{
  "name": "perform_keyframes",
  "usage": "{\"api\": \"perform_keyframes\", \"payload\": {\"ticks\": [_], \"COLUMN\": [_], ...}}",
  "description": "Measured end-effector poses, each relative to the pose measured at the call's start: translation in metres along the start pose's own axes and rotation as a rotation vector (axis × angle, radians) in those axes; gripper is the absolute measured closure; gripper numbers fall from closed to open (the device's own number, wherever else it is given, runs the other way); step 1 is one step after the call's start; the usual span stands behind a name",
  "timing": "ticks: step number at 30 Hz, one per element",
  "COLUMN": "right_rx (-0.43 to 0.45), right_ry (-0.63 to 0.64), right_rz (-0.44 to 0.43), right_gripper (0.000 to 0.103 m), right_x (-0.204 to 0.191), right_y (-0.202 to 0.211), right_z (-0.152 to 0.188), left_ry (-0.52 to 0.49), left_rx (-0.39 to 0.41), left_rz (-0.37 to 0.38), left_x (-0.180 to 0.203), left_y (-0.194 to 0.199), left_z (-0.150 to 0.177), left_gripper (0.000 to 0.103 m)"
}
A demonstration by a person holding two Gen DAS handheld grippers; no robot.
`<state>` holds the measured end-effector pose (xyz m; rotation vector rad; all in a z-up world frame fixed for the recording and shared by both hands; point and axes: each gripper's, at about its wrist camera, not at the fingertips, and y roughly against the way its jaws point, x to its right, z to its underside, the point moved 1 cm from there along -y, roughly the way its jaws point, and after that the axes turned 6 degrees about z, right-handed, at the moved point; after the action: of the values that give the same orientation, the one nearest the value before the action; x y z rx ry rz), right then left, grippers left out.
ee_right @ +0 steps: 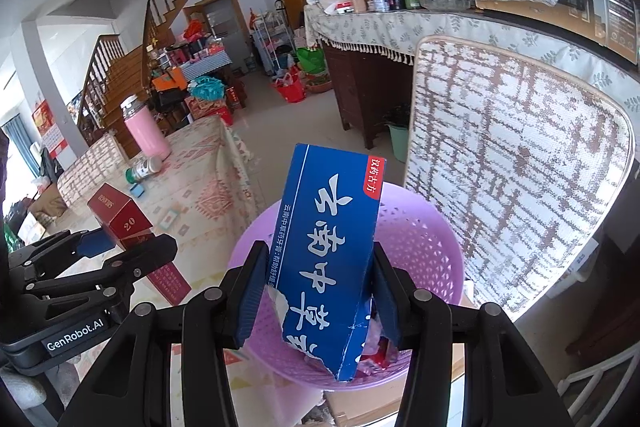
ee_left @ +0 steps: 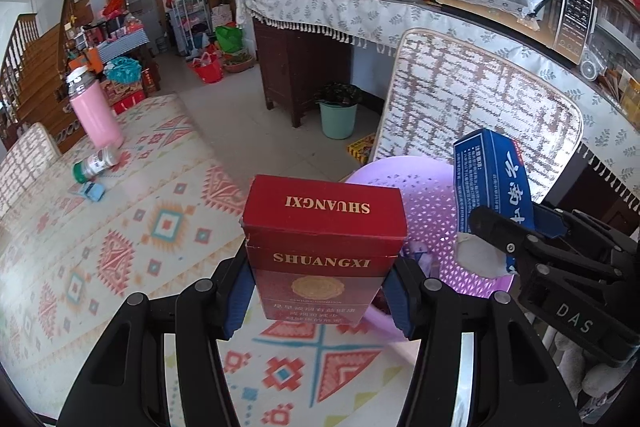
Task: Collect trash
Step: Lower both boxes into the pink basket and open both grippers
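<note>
My left gripper (ee_left: 320,297) is shut on a red cigarette box (ee_left: 324,247) marked SHUANGXI, held upright above the patterned tablecloth (ee_left: 120,247). My right gripper (ee_right: 320,303) is shut on a torn blue toothpaste box (ee_right: 332,267), held over the mouth of a purple perforated basket (ee_right: 420,247). In the left wrist view that basket (ee_left: 424,211) sits just right of the red box, and the right gripper (ee_left: 516,243) with the blue box (ee_left: 496,179) hangs over its far right rim. The right wrist view shows the left gripper (ee_right: 120,247) with the red box (ee_right: 120,219) at the left.
A pink thermos (ee_left: 96,107), a tipped green-capped bottle (ee_left: 96,165) and a small blue item (ee_left: 94,191) lie on the far part of the table. A woven chair back (ee_left: 472,115) stands behind the basket. A green bucket (ee_left: 338,119) sits on the floor.
</note>
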<state>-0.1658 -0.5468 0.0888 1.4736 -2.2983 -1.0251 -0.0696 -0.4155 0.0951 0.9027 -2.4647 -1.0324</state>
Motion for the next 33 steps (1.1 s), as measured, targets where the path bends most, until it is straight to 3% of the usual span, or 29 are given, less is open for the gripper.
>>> {"api": "perform_keyframes", "payload": {"ticks": [12,33], "right_rx": [-0.006,-0.042], "right_ry": [-0.055,-0.090], "right_rz": [0.022,0.033], "right_gripper": [0.049,0.049], "right_x": [0.029,0.045], "right_y": [-0.011,-0.036], "right_z": [-0.008,-0.011], "left_ry": [-0.037,0.023], "left_rx": [-0.024,-0.082], "left_rz": [0.036,0.102], "left_x": [0.027,0.023], "left_y": [-0.032,-0.072], "left_z": [-0.018,-0.027], "left_gripper": [0.047,0.047]}}
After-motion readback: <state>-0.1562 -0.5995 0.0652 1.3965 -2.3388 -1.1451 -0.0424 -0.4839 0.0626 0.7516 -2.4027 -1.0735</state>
